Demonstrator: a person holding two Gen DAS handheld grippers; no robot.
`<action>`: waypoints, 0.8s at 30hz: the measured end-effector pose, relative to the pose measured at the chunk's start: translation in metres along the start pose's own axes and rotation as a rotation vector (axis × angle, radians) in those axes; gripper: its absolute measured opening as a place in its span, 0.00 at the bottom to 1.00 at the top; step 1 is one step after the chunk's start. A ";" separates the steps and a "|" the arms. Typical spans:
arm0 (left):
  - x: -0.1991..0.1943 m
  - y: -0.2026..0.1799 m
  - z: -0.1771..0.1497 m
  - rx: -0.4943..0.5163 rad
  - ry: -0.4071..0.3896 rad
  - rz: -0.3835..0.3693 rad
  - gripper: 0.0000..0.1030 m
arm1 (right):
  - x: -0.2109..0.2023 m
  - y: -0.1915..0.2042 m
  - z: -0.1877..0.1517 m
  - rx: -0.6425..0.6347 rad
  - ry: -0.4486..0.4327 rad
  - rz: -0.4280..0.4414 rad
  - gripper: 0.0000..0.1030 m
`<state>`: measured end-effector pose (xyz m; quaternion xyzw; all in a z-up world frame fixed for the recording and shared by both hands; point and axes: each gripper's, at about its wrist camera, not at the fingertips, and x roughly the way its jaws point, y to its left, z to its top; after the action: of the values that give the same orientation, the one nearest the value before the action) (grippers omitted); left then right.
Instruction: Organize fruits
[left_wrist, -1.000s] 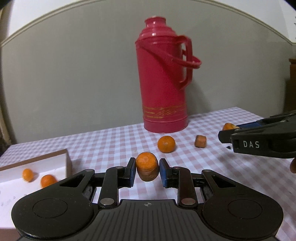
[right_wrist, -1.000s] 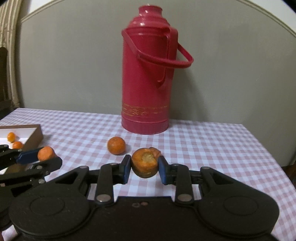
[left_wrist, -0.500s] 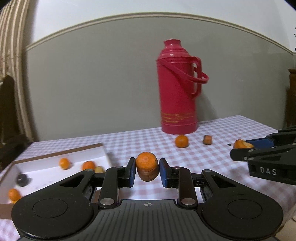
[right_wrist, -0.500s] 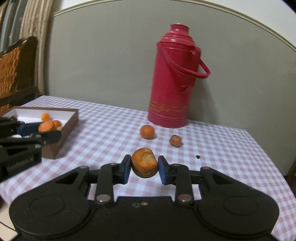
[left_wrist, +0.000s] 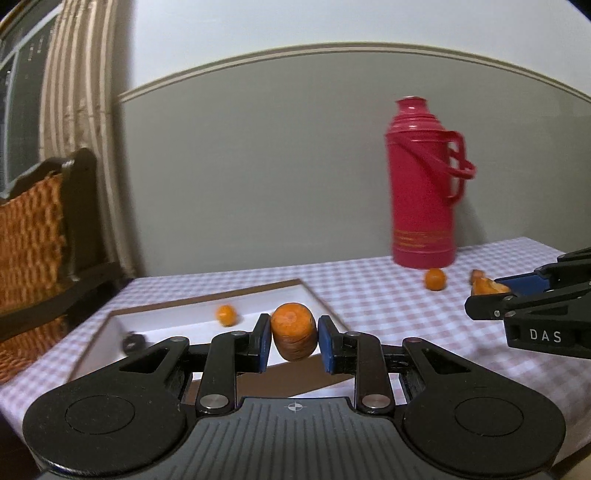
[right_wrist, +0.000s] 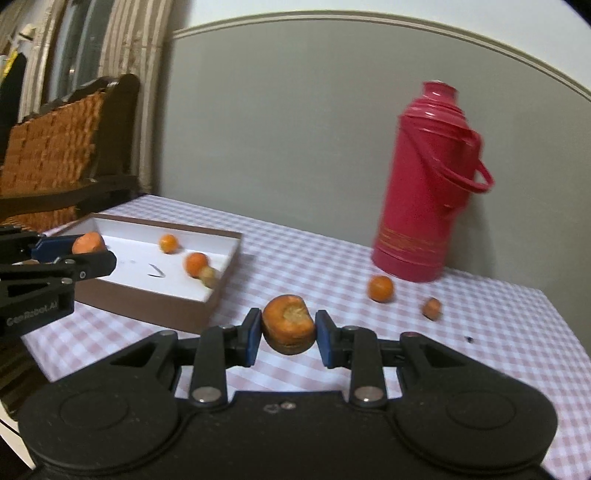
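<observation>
Left to right across the checked counter (right_wrist: 295, 258). At far left stands a wicker-backed chair (right_wrist: 62, 147). Next to it, on the counter, lies the shallow brown box (right_wrist: 162, 301) with a white floor; it holds two small oranges (right_wrist: 168, 243) and a duller, blurred piece just beside the nearer orange. In the left wrist view a small dark item (left_wrist: 133, 341) also lies on the box floor.

My left tongs (left_wrist: 294, 341) are clamped on a stubby orange carrot piece (left_wrist: 294, 330), blue pads pressed against its two sides; the piece hangs clear above the near edge of the box. In the right wrist view these same tongs enter from the left, their load over the box's left part.

My right tongs (right_wrist: 288, 330) are closed on a second carrot piece (right_wrist: 289, 325), one with a pale notched top. It is held above bare counter, just to the right of the box.

Further right, a lone orange (right_wrist: 381, 288) and a small brownish chunk (right_wrist: 431, 308) rest on the cloth, near each other and apart from the box. Behind them, against the grey wall, stands an upright red thermos flask (right_wrist: 424, 184) with a looped handle.
</observation>
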<state>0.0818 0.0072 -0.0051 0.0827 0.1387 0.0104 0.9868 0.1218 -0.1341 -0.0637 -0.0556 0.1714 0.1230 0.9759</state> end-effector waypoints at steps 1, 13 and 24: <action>-0.001 0.006 -0.001 -0.003 0.000 0.012 0.27 | 0.001 0.006 0.001 -0.005 -0.004 0.011 0.22; -0.005 0.061 -0.010 -0.038 0.016 0.121 0.27 | 0.018 0.062 0.020 -0.057 -0.045 0.130 0.22; 0.007 0.105 -0.011 -0.080 0.022 0.197 0.27 | 0.036 0.107 0.042 -0.104 -0.082 0.201 0.22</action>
<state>0.0859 0.1130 -0.0005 0.0563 0.1401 0.1137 0.9820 0.1400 -0.0163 -0.0445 -0.0838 0.1294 0.2311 0.9606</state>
